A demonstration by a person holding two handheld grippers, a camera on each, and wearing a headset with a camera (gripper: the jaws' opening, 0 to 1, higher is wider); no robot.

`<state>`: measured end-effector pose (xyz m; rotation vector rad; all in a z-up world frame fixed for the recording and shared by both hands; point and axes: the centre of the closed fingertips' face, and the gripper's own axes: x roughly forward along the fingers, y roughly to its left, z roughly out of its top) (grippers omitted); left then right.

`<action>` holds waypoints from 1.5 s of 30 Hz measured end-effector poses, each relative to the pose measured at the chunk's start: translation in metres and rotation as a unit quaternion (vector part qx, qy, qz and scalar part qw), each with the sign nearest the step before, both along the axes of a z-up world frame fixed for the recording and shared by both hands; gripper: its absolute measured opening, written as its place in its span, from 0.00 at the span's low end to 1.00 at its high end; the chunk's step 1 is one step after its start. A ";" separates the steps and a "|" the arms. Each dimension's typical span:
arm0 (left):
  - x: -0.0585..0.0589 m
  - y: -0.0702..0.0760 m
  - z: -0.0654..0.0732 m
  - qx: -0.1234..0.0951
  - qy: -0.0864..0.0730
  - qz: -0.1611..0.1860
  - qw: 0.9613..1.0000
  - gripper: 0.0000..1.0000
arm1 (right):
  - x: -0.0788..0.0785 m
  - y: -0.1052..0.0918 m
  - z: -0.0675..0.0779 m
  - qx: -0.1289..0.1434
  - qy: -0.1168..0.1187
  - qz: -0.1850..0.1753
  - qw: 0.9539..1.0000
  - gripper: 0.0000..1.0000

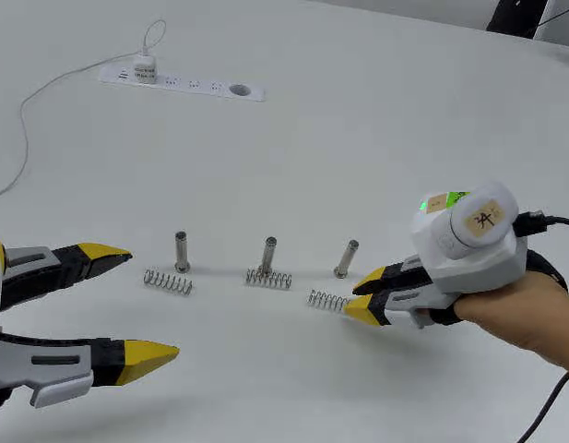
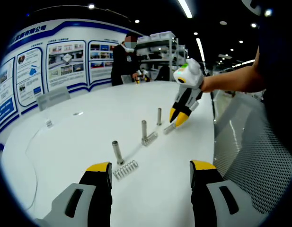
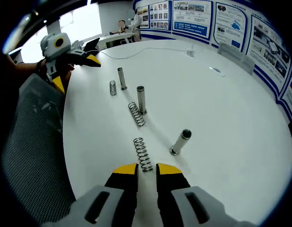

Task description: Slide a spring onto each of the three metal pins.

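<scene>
the left gripper point(image 1: 146, 300) is hovering at 8 o'clock in the head view, jaws spread wide and holding nothing. the right gripper point(image 1: 362, 295) is reaching in from 4 o'clock, jaws nearly together at the end of the right spring point(image 1: 328, 300); whether they are pinching it, i cannot tell. three pins point(image 1: 267, 256) are standing in a row on the table point(image 1: 358, 138), a spring lying near each foot, around 6 o'clock.

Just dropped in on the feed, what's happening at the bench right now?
A person works two handheld grippers at a white table. The left pin, middle pin and right pin stand bare, a spring lying by each. The right gripper has its jaws close around the near end of the right spring; whether it is pinched yet, I cannot tell. The left gripper hangs open, holding nothing.
</scene>
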<state>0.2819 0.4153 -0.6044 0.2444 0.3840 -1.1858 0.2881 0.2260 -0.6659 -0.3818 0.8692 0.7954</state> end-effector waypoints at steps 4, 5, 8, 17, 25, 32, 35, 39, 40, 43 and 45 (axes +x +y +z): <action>-0.001 0.001 -0.001 0.001 0.002 0.001 1.000 0.68 | 0.001 0.003 -0.002 -0.011 0.001 0.015 1.000 0.16; -0.001 0.001 -0.001 0.001 0.002 0.002 1.000 0.68 | 0.001 0.002 -0.003 -0.013 0.001 0.015 1.000 0.16; -0.001 0.001 -0.001 0.000 0.003 0.002 1.000 0.68 | 0.001 0.002 -0.005 -0.010 0.005 0.019 1.000 0.15; -0.008 -0.002 -0.005 0.006 0.009 -0.011 1.000 0.64 | -0.005 0.001 -0.012 -0.017 0.015 0.038 0.999 0.12; -0.026 -0.017 -0.008 0.021 0.011 -0.064 0.998 0.60 | -0.009 0.006 -0.010 -0.024 0.012 0.056 0.998 0.12; -0.033 -0.036 -0.009 0.044 0.002 -0.128 0.991 0.56 | -0.016 0.015 0.003 -0.024 0.013 0.078 0.997 0.12; -0.031 -0.046 -0.006 0.046 -0.003 -0.145 0.988 0.54 | -0.020 0.021 0.010 -0.018 0.016 0.089 0.996 0.12; -0.030 -0.064 -0.005 0.045 -0.010 -0.169 0.985 0.51 | -0.027 0.032 0.018 -0.015 0.024 0.110 0.994 0.12; -0.030 -0.069 -0.006 0.047 -0.012 -0.176 0.983 0.51 | -0.028 0.036 0.020 -0.013 0.025 0.115 0.993 0.12; -0.028 -0.078 -0.011 0.051 -0.012 -0.188 0.981 0.48 | -0.031 0.043 0.025 -0.012 0.026 0.128 0.991 0.12; -0.027 -0.082 -0.013 0.052 -0.011 -0.192 0.980 0.47 | -0.032 0.045 0.027 -0.012 0.024 0.134 0.991 0.12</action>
